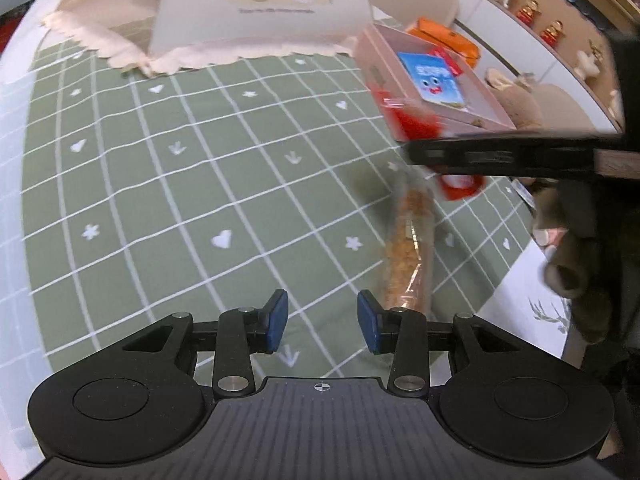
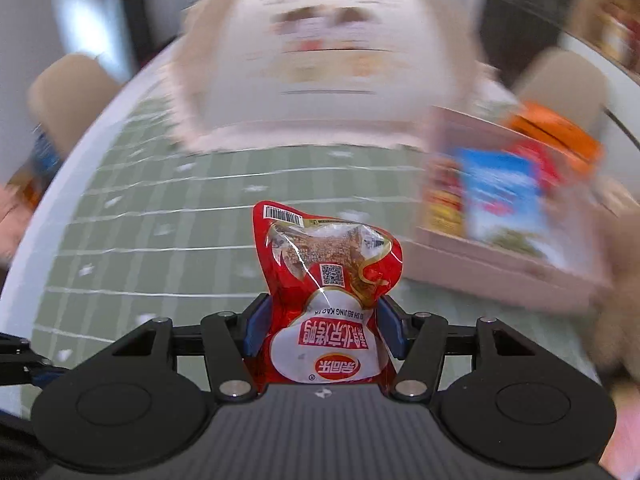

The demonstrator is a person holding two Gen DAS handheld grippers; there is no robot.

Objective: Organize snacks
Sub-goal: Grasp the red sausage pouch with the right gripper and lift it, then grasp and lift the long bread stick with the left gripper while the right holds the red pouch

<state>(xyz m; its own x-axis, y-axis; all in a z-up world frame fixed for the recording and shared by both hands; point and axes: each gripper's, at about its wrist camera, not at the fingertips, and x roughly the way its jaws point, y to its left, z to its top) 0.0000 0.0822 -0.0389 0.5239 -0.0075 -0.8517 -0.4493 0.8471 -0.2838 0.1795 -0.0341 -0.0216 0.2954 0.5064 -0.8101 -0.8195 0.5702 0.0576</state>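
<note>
— Snacks everywhere on that green checked tablecloth point(image 1: 192, 184), white grid lines with little hearts and stars. What's the right gripper point(image 2: 322, 330) got?

— A glossy red foil snack pouch point(image 2: 326, 292) with a white label and a barcode at the top. It's clamped between the blue pads, jaws pressed in on both sides, and the pouch stands up out of them, lifted off the cloth.

— And the left gripper point(image 1: 322, 322)?

— Jaws apart, nothing between them. It hangs over the cloth. Just beside its right pad lies a long clear plastic bag of orange-brown crumbly snack point(image 1: 408, 248), flat on the table, running away from the gripper.

— What's ahead of the pouch?

— A shallow pale pink tray point(image 2: 496, 268) off to the right, its near wall facing the gripper. Inside it a blue packet with a cartoon face point(image 1: 432, 78) and something red beside that; the right view is too smeared to tell more. An orange packet point(image 1: 444, 38) sits behind the tray.

— Anything in the way?

— From the left view, the right gripper's dark body cuts across in front of the tray. Straight ahead stands a big white box printed with cartoon food bowls point(image 1: 260, 4) on a cream scalloped cloth point(image 1: 104, 46).
</note>
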